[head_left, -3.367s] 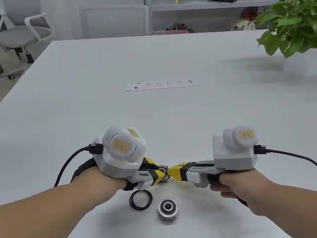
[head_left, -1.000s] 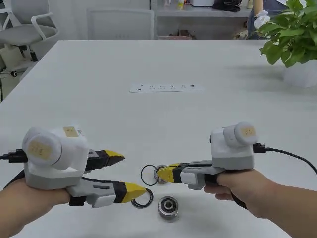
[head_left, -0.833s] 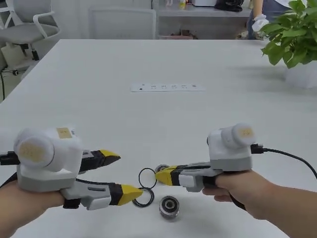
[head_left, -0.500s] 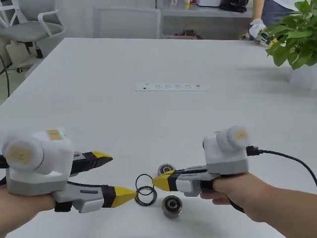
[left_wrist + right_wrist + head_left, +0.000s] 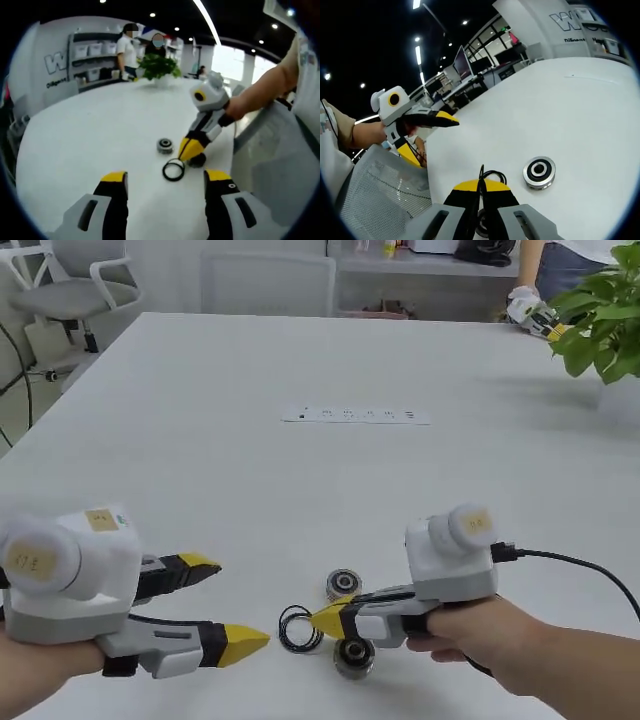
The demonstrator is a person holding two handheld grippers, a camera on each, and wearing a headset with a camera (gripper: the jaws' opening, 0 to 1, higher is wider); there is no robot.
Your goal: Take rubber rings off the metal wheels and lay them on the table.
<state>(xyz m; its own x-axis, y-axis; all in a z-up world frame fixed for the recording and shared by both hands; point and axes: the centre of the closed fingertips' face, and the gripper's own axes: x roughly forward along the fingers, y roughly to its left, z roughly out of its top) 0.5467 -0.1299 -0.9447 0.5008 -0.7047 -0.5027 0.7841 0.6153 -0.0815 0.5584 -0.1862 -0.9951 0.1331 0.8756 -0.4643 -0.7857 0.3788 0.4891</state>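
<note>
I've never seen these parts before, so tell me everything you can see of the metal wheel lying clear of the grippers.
The metal wheel is a small round disc lying flat on the white table. It looks like silvery steel: a bright outer rim, a dark band inside it, a lighter hub and a dark centre hole. Nothing touches it; the rubber rings and the right gripper sit close by, nearer the person.
</note>
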